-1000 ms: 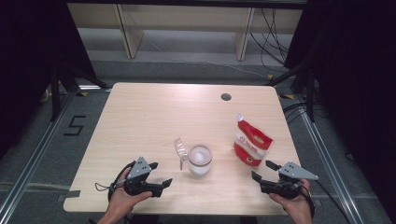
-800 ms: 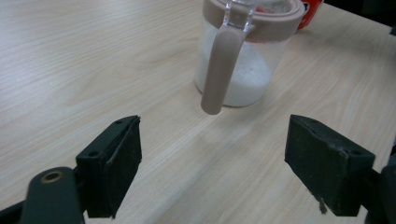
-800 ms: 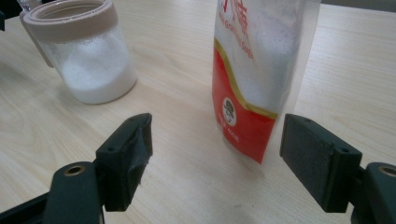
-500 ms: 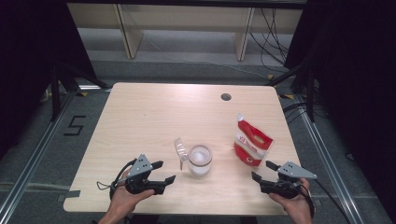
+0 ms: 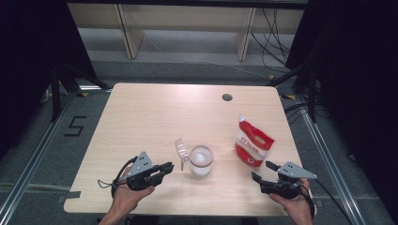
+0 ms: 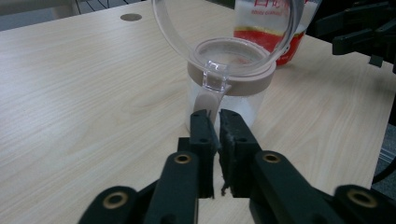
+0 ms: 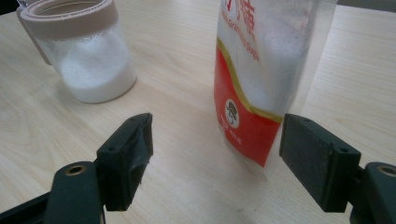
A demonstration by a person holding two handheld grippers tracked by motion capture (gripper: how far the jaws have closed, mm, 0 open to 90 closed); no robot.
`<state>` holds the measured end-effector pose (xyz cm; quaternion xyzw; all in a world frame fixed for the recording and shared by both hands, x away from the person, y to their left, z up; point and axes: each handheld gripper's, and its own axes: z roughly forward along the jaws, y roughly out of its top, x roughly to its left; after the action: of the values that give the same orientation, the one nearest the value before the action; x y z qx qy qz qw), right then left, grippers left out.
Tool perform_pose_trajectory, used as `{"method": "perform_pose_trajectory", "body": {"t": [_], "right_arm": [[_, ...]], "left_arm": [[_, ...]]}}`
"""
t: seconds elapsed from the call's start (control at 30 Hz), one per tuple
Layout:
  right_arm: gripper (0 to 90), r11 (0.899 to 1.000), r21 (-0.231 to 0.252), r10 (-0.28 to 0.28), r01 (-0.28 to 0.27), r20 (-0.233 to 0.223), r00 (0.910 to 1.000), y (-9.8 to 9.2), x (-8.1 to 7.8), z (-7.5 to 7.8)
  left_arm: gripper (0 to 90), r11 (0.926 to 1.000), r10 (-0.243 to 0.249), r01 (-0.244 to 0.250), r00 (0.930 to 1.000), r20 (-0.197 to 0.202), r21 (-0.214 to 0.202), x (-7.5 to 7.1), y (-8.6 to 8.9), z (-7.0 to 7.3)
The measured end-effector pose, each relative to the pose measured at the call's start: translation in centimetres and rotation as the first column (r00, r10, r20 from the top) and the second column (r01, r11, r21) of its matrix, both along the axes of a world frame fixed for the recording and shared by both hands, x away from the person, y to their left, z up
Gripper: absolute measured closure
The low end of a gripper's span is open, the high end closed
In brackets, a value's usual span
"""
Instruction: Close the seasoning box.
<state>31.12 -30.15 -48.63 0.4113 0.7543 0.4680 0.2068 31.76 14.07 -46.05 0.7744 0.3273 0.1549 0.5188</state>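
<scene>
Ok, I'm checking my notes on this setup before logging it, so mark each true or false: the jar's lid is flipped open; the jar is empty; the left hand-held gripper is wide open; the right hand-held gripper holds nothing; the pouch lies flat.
1. The jar has its clear lid flipped open. True.
2. The jar is empty. False: white granules fill its lower part.
3. The left hand-held gripper is wide open. False: its jaws have just been closing and stand shut, at the jar's tan hinge strap.
4. The right hand-held gripper holds nothing. True: its jaws stand open, short of the pouch.
5. The pouch lies flat. False: it stands upright.
</scene>
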Motion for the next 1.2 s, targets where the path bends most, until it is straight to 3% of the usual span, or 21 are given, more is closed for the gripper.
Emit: {"method": "perform_pose_trajectory", "body": {"t": [0.1, 1.2], "right_arm": [[26.6, 1.000, -0.005, 0.000, 0.000, 0.009, 1.0000, 0.0, 0.2, -0.1], [26.8, 1.000, -0.007, 0.024, -0.023, 0.018, 0.9996, 0.0, 0.4, -0.1]], "left_arm": [[89.1, 1.0000, -0.006, 0.006, 0.9999, 0.012, 0.002, 0.1, -0.1, 0.2], [89.2, 0.9992, -0.039, 0.038, 0.9980, 0.051, 0.008, 0.4, -1.5, 1.2]]}}
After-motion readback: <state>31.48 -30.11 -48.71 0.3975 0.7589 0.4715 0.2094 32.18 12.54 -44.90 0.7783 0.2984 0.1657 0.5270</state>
